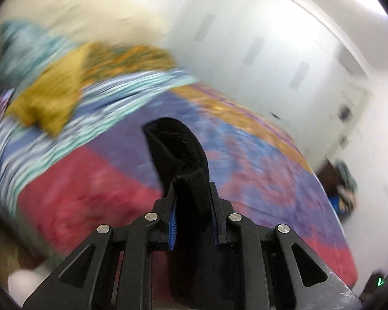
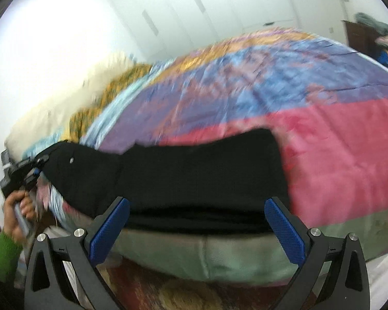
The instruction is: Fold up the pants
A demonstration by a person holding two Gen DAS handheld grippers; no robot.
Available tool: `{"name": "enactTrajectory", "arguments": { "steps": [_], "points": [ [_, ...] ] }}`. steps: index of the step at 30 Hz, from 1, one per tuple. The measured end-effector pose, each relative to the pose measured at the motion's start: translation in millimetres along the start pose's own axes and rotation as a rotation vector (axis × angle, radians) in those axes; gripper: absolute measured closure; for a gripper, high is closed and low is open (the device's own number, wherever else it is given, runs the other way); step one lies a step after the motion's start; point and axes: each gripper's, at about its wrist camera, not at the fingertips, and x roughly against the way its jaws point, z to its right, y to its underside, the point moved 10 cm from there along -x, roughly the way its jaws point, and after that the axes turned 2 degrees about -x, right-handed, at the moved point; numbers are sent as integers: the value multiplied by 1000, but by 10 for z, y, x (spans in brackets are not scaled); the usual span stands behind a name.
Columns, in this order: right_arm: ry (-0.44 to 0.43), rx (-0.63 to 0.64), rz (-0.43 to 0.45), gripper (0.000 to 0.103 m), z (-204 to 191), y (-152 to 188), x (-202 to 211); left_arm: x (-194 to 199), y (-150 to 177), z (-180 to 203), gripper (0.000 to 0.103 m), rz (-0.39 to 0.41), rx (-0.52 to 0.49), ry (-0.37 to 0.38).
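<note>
One black pants (image 2: 194, 175) lengthwise along bed (image 2: 336, 142) edge, left gripper (image 1: 192, 206) clamping one end

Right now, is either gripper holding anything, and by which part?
The left gripper is shut on the black pants, pinching a thick banded edge at one end, lifted off the bed. The right gripper is open, holding nothing.

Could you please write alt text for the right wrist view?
Black pants lie across a colourful bedspread, with the right tool open just in front of their near edge. At far left, the left tool, held in a hand, is shut on one end of the pants.
</note>
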Motion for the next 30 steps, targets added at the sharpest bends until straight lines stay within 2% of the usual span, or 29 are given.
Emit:
{"name": "enactTrajectory", "arguments": {
  "steps": [2, 7, 11, 13, 14, 18, 22, 23, 24, 25, 27, 28, 30],
  "points": [
    [22, -46, 48, 0, 180, -131, 131, 4, 27, 595, 84, -19, -108, 73],
    [100, -148, 139, 0, 707, -277, 402, -71, 379, 1801, 85, -98, -260, 256],
    [88, -267, 176, 0, 954, -307, 485, -257, 860, 2674, 85, -192, -365, 383],
    [84, -287, 194, 0, 997, -337, 509, -369, 1077, 2935, 85, -241, -399, 417],
    [79, -294, 200, 0, 1009, -330, 523, -462, 1286, 3105, 85, -282, -428, 430],
    [74, -317, 215, 0, 1082, -343, 544, -771, 1867, 3357, 83, -357, -557, 407],
    [68, -357, 215, 0, 1171, -318, 536, -1057, 2739, 3601, 62, -523, -837, 397],
    [66, -367, 215, 0, 1182, -298, 543, -996, 2876, 3615, 61, -511, -921, 381],
    [64, -382, 217, 0, 1213, -298, 542, -878, 2888, 3628, 57, -465, -975, 371],
    [63, -394, 220, 0, 1239, -295, 544, -794, 2869, 3643, 42, -448, -986, 383],
    [61, -435, 231, 0, 1325, -283, 569, -538, 2741, 3601, 24, -433, -948, 434],
    [60, -457, 233, 0, 1372, -274, 568, -404, 2563, 3497, 20, -420, -899, 448],
    [48, -492, 222, 0, 1426, -258, 538, -272, 2290, 3257, 19, -407, -816, 436]
  ]
}}
